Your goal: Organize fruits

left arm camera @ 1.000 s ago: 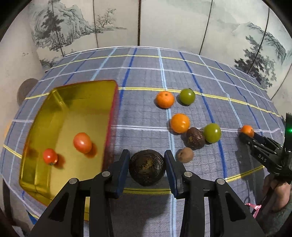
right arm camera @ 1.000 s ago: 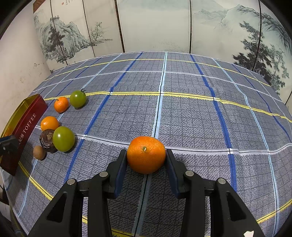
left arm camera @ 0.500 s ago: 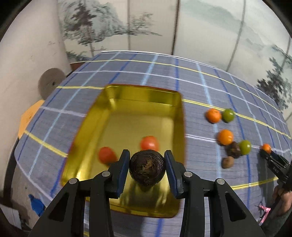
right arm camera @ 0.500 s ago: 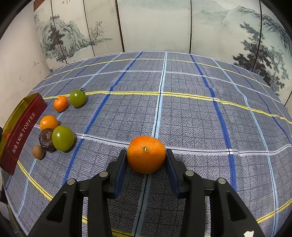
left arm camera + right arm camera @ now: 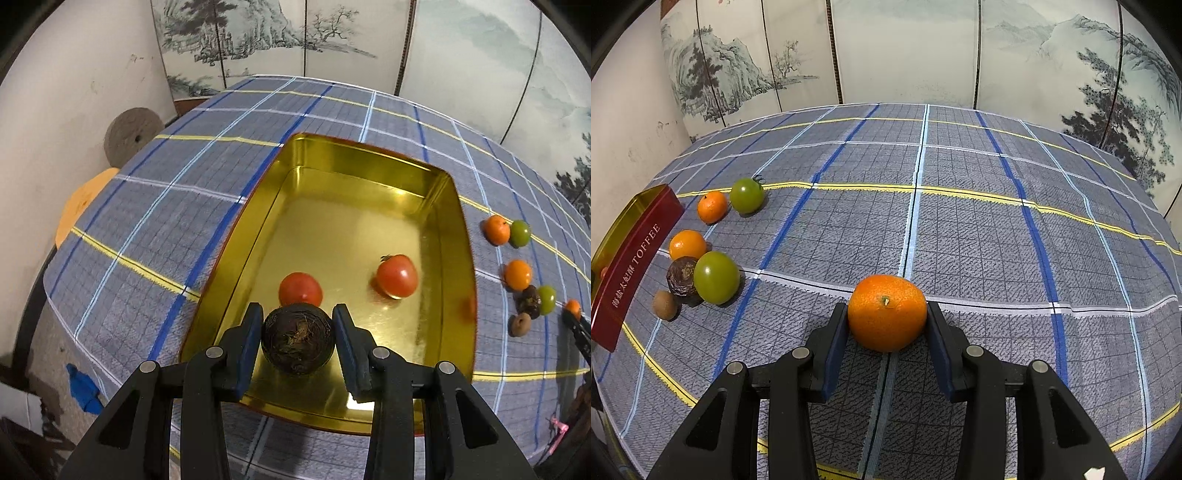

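Left gripper point(image 5: 298, 334) around dark fruit point(image 5: 297, 339) above tin point(image 5: 369, 155); right gripper point(image 5: 887, 330) around orange point(image 5: 887, 312).

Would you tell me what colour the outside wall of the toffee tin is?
Dark red with pale lettering on the rectangular metal tin, clearest in the right wrist view.

Dark, rough-skinned round fruit point(image 5: 297, 341) clamped between blue pads, over the near end of the gold tin point(image 5: 452, 206); two red tomatoes point(image 5: 397, 276) lie on the tin's floor. Orange mandarin point(image 5: 887, 312), stem scar up, pinched on the checked cloth. Loose beside the tin: two mandarins, two green tomatoes point(image 5: 716, 277), a dark fruit, a small brown one.
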